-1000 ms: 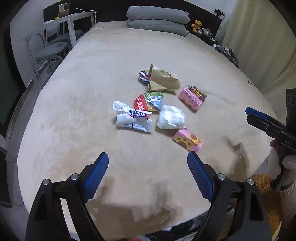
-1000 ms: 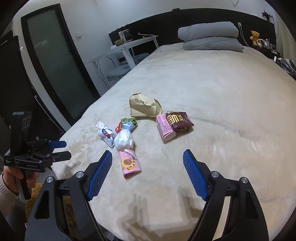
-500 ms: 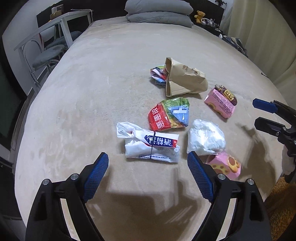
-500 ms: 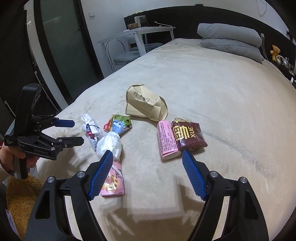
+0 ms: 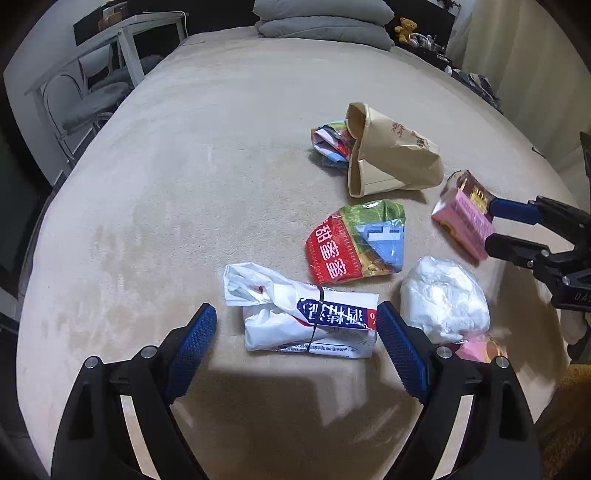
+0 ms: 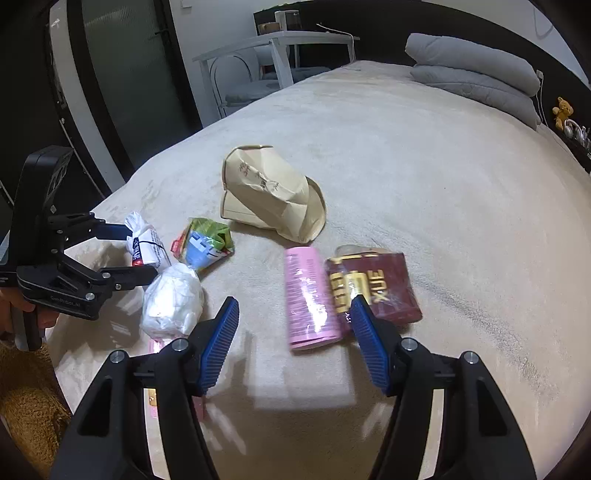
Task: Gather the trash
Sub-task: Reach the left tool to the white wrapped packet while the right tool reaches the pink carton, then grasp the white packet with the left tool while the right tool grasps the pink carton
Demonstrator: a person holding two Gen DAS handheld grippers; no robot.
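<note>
Now the left gripper (image 5: 295,343) stands wide and released, with the white wrapper (image 5: 303,317) on the bed (image 5: 184,166) between its pads, long axis across them. Further right, the right gripper (image 6: 293,341) is closing around the pink packet (image 6: 310,299), not yet pressing.

Beige bed (image 5: 229,122), grey pillows (image 5: 321,16), white desk (image 6: 280,40), perhaps a glass door (image 6: 129,74).
</note>
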